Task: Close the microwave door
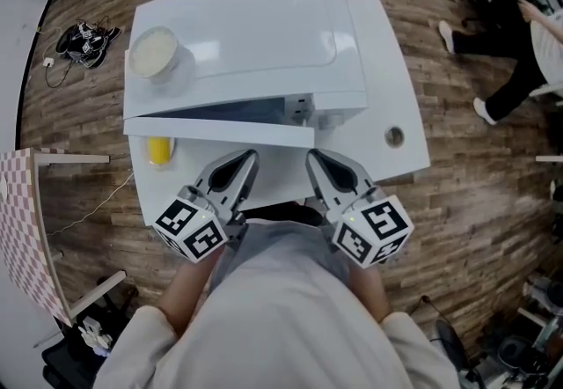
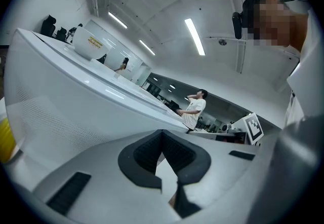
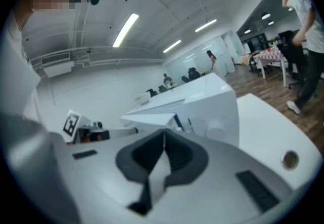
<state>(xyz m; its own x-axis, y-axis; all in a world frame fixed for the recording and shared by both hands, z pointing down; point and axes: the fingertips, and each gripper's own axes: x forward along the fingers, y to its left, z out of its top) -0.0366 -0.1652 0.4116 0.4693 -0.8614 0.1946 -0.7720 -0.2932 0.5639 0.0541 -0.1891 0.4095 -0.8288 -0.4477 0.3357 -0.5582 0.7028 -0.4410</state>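
Your left gripper (image 1: 250, 157) and right gripper (image 1: 313, 157) hover mid-frame, jaws pressed together, empty, likely so blunt tips can push the ajar microwave door (image 1: 220, 129) shut.

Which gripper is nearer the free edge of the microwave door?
The right gripper: its tips lie just before the free right-hand edge of the ajar microwave door, while the left gripper sits nearer the door's middle.

Left tool (image 2: 162, 138) (jaws together, empty) sits beside the white microwave (image 2: 66, 111).
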